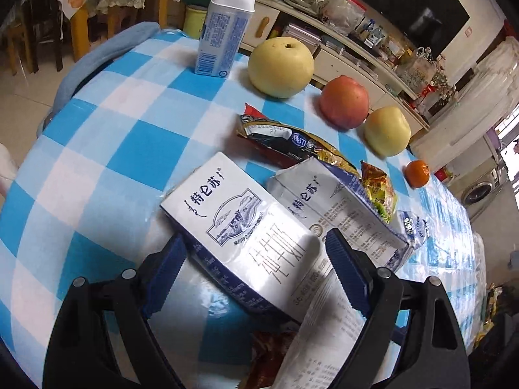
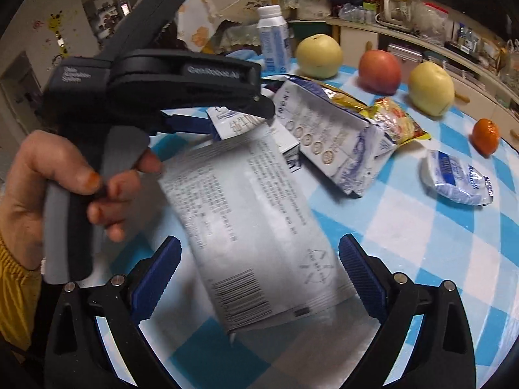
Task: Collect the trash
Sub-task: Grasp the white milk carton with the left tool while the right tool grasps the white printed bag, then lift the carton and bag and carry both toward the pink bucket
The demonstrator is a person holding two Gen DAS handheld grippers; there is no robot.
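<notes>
A white milk carton [image 1: 246, 236] lies on the blue checked tablecloth [image 1: 97, 149], between the fingers of my open left gripper [image 1: 256, 253]; its jaws stand wide on either side and I cannot tell if they touch it. A second, crushed carton [image 1: 337, 210] [image 2: 334, 136] lies to its right. A flat silver-white wrapper [image 2: 256, 230] with a barcode lies between the wide-open fingers of my right gripper [image 2: 259, 256]. The left gripper also shows in the right wrist view, held in a hand [image 2: 65, 178]. Snack wrappers [image 1: 285, 142] [image 2: 395, 123] lie behind the cartons.
A white bottle [image 1: 223, 32], a pear [image 1: 280, 66], a red apple [image 1: 343, 102], a yellow apple [image 1: 387, 131] and a tangerine [image 1: 416, 173] stand along the far side. A small blue-white packet [image 2: 457, 178] lies at right. A red wrapper [image 1: 272, 353] lies under the left gripper.
</notes>
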